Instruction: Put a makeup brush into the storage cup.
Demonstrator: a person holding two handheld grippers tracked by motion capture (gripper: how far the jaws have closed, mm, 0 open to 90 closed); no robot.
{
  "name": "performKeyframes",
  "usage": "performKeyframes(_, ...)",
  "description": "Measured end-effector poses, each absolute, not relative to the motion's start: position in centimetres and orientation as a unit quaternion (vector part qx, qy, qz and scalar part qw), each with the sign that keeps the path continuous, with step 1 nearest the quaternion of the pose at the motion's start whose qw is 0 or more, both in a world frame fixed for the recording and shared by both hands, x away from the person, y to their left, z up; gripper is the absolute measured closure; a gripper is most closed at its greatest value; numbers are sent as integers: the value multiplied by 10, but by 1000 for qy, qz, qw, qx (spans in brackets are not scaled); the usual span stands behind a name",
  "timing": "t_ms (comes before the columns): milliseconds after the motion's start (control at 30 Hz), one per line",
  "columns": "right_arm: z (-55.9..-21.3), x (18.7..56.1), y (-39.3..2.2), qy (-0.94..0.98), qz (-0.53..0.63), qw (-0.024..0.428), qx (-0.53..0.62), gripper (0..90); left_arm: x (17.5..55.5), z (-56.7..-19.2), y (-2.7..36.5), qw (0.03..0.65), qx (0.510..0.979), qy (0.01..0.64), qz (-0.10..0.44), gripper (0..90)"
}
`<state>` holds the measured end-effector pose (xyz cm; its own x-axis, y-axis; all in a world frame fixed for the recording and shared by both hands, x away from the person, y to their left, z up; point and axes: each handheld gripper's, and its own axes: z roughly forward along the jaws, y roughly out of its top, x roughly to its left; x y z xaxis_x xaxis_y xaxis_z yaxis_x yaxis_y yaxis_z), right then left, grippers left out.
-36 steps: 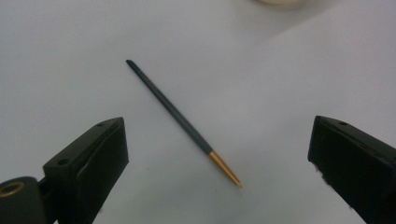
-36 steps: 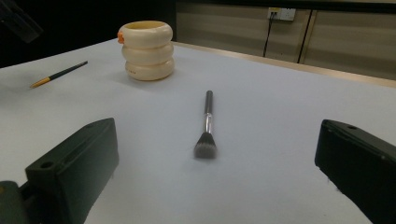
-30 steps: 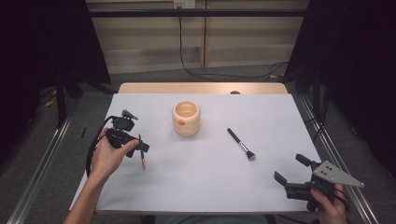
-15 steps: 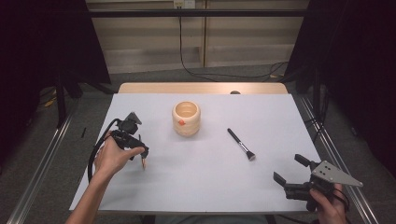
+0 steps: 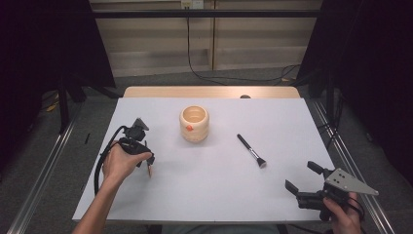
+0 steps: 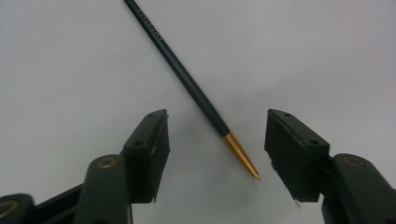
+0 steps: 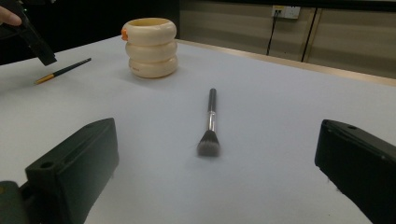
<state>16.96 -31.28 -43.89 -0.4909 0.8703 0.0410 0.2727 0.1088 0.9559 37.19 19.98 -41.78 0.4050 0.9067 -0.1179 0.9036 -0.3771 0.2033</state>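
Item count on the table [image 5: 204, 195]: one cream ringed pot [image 5: 194, 125]; two brushes, namely one makeup brush [image 5: 251, 150] and one thin paintbrush [image 6: 191, 88]. Handheld grippers: two, left gripper [image 6: 215, 149] and right gripper [image 5: 304, 179].

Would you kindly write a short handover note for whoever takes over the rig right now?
Left tongs: over the thin paintbrush, jaws just been closing, either side of its gold end, not yet pressing.
Right tongs: open, empty, near the table's front right corner.
Makeup brush lies flat right of the cream cup.
Done: nothing picked up.
Left: likely grip the paintbrush and lift it.
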Motion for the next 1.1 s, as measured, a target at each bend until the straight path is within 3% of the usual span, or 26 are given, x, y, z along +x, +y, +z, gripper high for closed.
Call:
performKeyframes(467,-439,170,-311,694,521,281,411,0,376,-427,193,105,841,531,19,584)
performKeyframes(667,-439,170,-311,695,521,280,409,0,378,-434,190,86,841,534,9,595)
performKeyframes(767,-440,170,-311,696,521,279,408,0,378,-438,189,88,838,538,11,648)
performKeyframes(867,-440,170,-311,695,521,280,409,0,379,-441,189,82,834,546,17,756)
performKeyframes(1100,-439,170,-310,695,522,280,407,0,380,-443,186,71,840,538,21,773)
